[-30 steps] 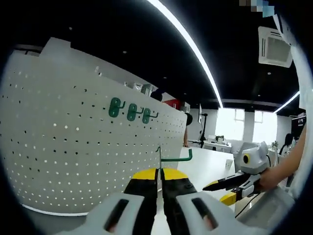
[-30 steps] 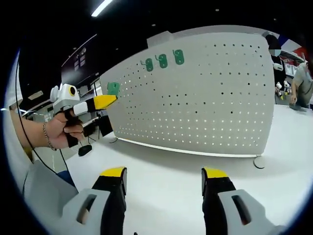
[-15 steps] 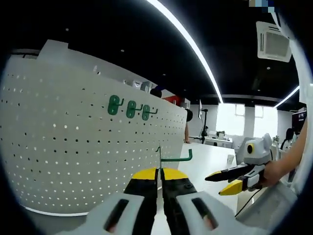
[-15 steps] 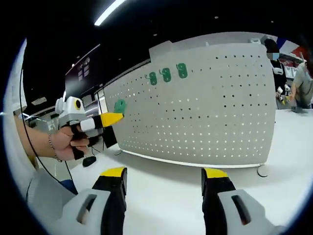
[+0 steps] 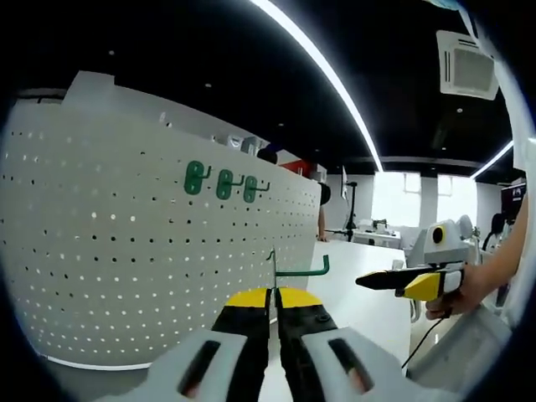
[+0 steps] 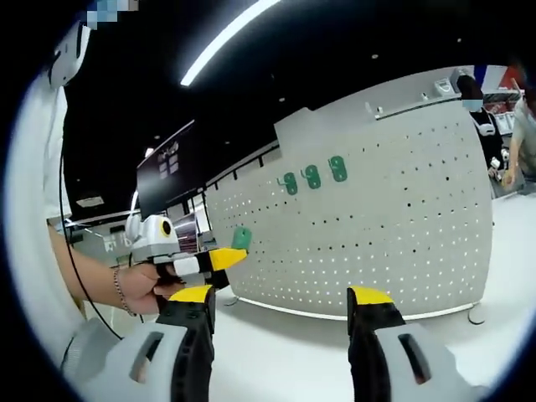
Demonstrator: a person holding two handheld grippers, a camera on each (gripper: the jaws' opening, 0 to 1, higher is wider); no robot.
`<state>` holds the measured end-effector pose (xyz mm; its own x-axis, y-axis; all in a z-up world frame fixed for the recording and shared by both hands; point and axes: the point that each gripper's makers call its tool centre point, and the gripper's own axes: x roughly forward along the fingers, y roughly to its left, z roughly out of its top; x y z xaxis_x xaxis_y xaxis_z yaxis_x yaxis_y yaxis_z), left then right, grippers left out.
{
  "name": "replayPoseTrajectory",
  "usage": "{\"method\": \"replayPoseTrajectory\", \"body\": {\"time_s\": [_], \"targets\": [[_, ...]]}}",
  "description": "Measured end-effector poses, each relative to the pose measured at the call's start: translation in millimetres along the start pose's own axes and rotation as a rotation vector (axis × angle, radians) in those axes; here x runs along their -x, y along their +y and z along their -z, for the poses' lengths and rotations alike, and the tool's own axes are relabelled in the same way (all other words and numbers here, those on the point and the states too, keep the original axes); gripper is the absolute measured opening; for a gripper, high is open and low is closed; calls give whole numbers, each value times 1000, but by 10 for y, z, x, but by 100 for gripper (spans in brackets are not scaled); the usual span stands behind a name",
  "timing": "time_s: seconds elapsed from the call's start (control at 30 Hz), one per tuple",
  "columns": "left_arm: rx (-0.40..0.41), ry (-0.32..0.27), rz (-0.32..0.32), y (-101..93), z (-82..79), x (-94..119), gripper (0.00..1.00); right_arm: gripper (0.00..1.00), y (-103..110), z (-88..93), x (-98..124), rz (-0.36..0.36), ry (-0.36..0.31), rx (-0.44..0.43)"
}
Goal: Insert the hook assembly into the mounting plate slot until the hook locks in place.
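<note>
Left gripper view has the left gripper (image 5: 272, 303) clamped tight on a green wire hook (image 5: 295, 270): its upright stem sits pinched between the yellow-tipped jaws and its arm reaches forward with an upturned tip. By its look the hook is light, thin and stiff, likely to twist in a loose pinch, so a hold low on the stem, as here, seems the sound one. Just ahead and to the left of it stands the white pegboard (image 5: 126, 251), not yet touched, already carrying three green hooks (image 5: 222, 184) in a row near the top. Right gripper view shows the right gripper (image 6: 280, 303) with jaws spread wide and nothing between them, well apart from the board, with the hook's green backplate showing at the other gripper's tip
</note>
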<state>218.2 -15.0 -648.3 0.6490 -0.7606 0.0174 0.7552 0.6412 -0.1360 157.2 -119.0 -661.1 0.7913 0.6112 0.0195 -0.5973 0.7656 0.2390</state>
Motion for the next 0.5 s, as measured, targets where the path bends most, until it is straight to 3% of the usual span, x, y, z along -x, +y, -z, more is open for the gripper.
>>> {"method": "replayPoseTrajectory", "body": {"time_s": [0.5], "targets": [[-25, 14, -19, 30, 25, 39, 2, 56, 244, -99, -324, -117, -21, -60]]}}
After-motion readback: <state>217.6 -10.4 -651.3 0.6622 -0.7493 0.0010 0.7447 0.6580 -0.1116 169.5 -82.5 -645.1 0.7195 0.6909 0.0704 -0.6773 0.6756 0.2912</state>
